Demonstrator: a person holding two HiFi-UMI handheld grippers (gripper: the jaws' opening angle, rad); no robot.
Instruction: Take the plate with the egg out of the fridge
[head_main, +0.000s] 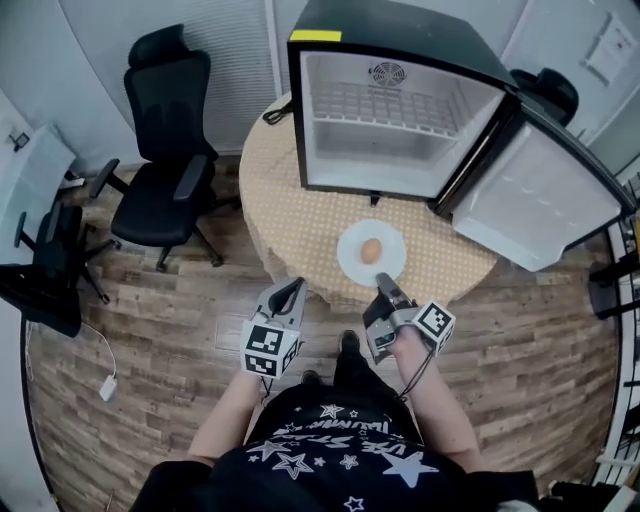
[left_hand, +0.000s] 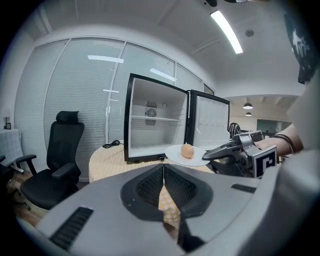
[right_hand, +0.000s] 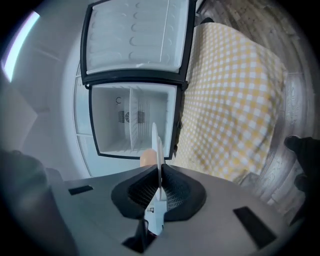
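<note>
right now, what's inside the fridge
The fridge holds only a wire shelf and a fan on its back wall. No food shows. With the door open, little is covered.

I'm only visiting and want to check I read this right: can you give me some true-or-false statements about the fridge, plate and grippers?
The fridge is open. True.
The egg lies on a fridge shelf. False: it sits on the plate, outside the fridge.
The right gripper is shut on the plate's rim. True.
The left gripper holds the plate too. False: its jaws are together, empty, apart from the plate.
The fridge stands on the floor. False: it stands on the table.
</note>
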